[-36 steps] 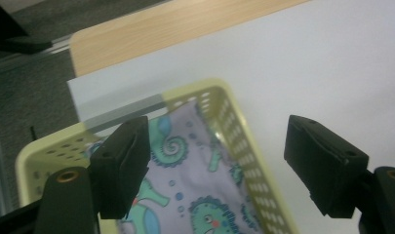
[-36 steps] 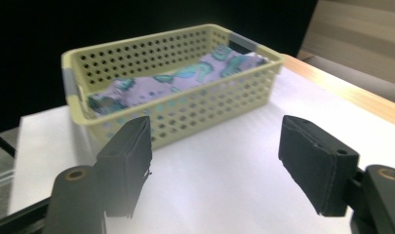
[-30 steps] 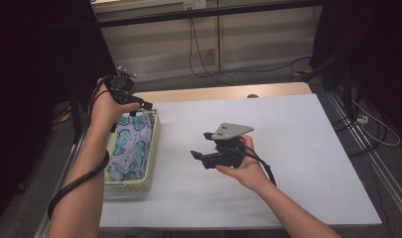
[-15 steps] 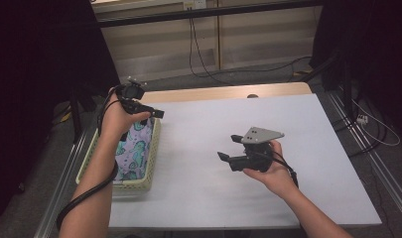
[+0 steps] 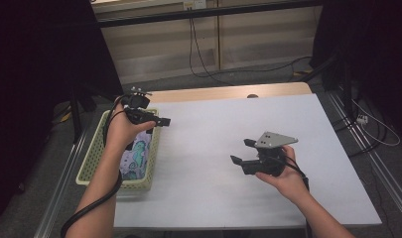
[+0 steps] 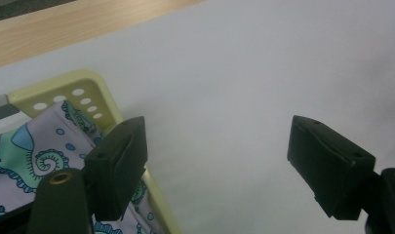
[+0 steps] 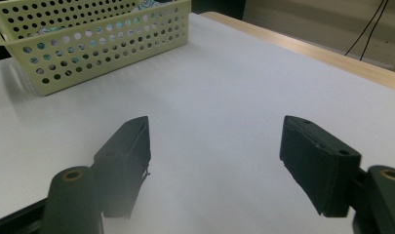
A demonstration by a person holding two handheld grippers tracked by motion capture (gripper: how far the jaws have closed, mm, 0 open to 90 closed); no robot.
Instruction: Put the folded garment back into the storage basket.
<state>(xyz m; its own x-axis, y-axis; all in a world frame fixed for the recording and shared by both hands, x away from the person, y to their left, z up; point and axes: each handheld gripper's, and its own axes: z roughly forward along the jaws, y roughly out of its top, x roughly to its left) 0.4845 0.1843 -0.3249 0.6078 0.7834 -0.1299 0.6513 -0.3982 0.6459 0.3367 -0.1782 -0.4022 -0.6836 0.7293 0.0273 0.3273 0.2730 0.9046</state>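
Note:
A pale yellow perforated basket [image 5: 93,159] sits at the table's left edge, holding a folded cloth [image 5: 137,154] printed with teal seahorses. My left gripper [image 5: 158,119] hovers open over the basket's far right corner, jaws pointing right over the white tabletop. From the left gripper view, its gripper [image 6: 217,151] is empty, with the basket rim [image 6: 106,101] and cloth [image 6: 29,151] at lower left. My right gripper [image 5: 241,151] is open and empty above the table's middle right, aimed left. In the right gripper view, its gripper [image 7: 214,146] faces the basket [image 7: 102,46] farther off.
A white sheet [image 5: 213,134] covers the table, with a bare wooden strip [image 5: 213,93] along the far edge. Cables [image 5: 193,44] trail on the floor beyond it. A metal rail [image 5: 372,163] runs along the table's right side.
My left gripper has moved right and a little nearer, from over the basket toward its right corner. My right gripper has drifted right. Both stay open.

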